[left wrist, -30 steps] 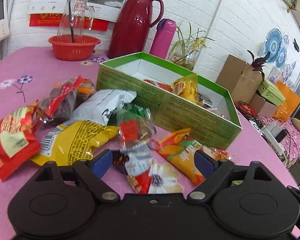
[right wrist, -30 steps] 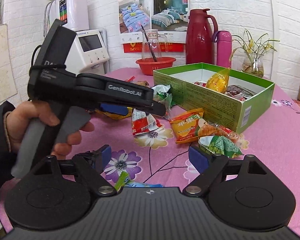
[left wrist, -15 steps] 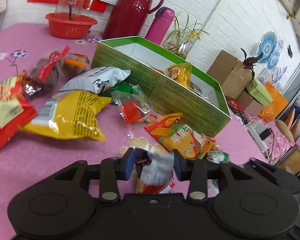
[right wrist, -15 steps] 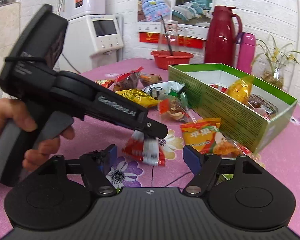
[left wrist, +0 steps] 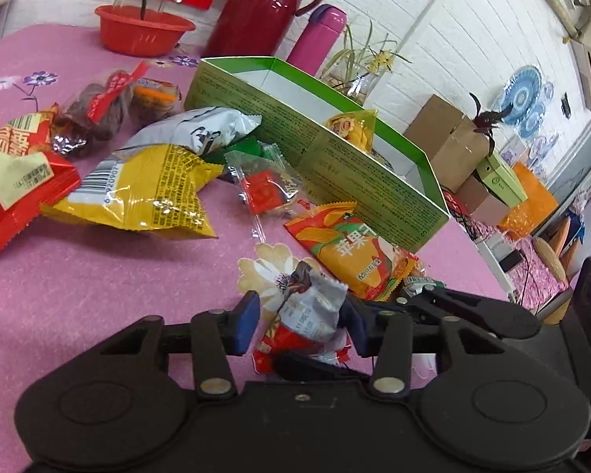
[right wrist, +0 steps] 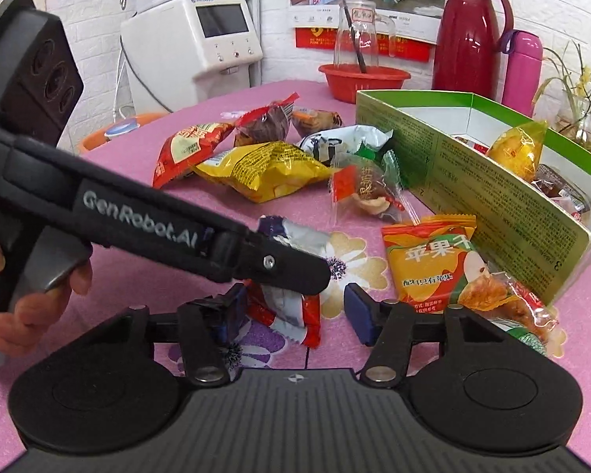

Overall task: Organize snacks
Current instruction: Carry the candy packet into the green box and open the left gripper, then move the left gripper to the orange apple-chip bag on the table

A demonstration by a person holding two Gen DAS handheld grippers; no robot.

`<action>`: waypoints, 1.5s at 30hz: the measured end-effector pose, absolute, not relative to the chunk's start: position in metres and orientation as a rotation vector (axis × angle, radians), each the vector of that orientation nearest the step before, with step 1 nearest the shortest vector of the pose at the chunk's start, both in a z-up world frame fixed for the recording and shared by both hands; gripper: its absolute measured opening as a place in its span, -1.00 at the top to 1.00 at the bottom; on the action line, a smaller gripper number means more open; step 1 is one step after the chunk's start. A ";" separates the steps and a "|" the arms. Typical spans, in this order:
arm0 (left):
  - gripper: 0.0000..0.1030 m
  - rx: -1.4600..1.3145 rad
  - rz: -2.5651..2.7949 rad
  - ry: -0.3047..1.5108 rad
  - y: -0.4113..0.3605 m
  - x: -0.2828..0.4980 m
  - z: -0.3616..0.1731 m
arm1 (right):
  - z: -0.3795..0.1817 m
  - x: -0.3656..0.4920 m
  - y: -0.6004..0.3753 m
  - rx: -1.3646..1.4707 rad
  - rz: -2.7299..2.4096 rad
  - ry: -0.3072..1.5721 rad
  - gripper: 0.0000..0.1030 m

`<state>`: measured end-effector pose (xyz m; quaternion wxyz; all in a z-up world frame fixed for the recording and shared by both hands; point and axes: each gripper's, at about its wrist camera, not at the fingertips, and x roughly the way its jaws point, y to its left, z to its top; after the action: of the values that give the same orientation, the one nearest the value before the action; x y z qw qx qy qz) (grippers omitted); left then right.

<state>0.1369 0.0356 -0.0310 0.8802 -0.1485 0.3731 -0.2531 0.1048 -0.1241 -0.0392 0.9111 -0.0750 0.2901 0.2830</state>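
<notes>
Two grippers converge on one silver-and-red snack packet [left wrist: 309,317] lying on the pink tablecloth [left wrist: 98,276] near the green box [left wrist: 358,165]. Our left gripper [left wrist: 301,323] has been closing around it; whether it's pinching, we can't tell. Right gripper [right wrist: 295,311], also closing, still gapped.

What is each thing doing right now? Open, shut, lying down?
left gripper: jaws just closing, pinching the silver-red packet
right gripper: jaws just closing, open around the same packet
green box: open on top, a few snacks inside
yellow bag: sealed, lying flat
red flask: upright, lid on
</notes>
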 end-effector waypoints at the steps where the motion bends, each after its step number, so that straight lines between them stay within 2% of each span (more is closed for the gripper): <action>1: -0.29 -0.304 -0.530 0.780 0.034 0.136 -0.031 | -0.039 0.104 -0.124 -0.150 0.589 0.598 -0.50; 2: -0.29 -0.298 -0.524 0.775 0.033 0.135 -0.031 | -0.038 0.104 -0.124 -0.145 0.597 0.598 -0.35; 5: -0.26 -0.304 -0.518 0.776 0.032 0.132 -0.030 | -0.038 0.099 -0.125 -0.143 0.584 0.587 -0.25; 12: -0.26 -0.285 -0.548 0.712 0.018 0.129 -0.004 | -0.014 0.094 -0.143 -0.107 0.540 0.502 -0.20; 14: -0.27 -0.276 -0.567 0.679 0.010 0.133 0.009 | -0.004 0.096 -0.150 -0.096 0.526 0.467 -0.12; 26: -0.26 -0.193 -0.694 0.572 -0.053 0.184 0.054 | 0.029 0.127 -0.206 -0.063 0.379 0.326 -0.10; 39: -0.32 -0.134 -0.744 0.579 -0.105 0.248 0.043 | 0.016 0.183 -0.247 -0.027 0.296 0.338 -0.10; 40: -0.39 -0.128 -0.738 0.585 -0.107 0.252 0.040 | 0.012 0.187 -0.248 -0.032 0.289 0.344 -0.11; 41: -0.76 -0.121 -0.727 0.596 -0.109 0.257 0.035 | 0.008 0.191 -0.247 -0.040 0.280 0.348 -0.19; 42: -1.00 -0.121 -0.712 0.607 -0.110 0.260 0.031 | 0.003 0.195 -0.246 -0.052 0.270 0.360 -0.37; 43: -1.00 -0.128 -0.694 0.611 -0.109 0.262 0.027 | -0.001 0.198 -0.246 -0.065 0.257 0.373 -0.94; 45: -1.00 -0.152 -0.638 0.585 -0.104 0.260 0.022 | -0.006 0.195 -0.245 -0.098 0.255 0.356 -1.00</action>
<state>0.2604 -0.1038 0.0219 0.9051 -0.0733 0.2832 -0.3087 0.1953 -0.2451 -0.0064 0.9749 -0.0485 0.1767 0.1266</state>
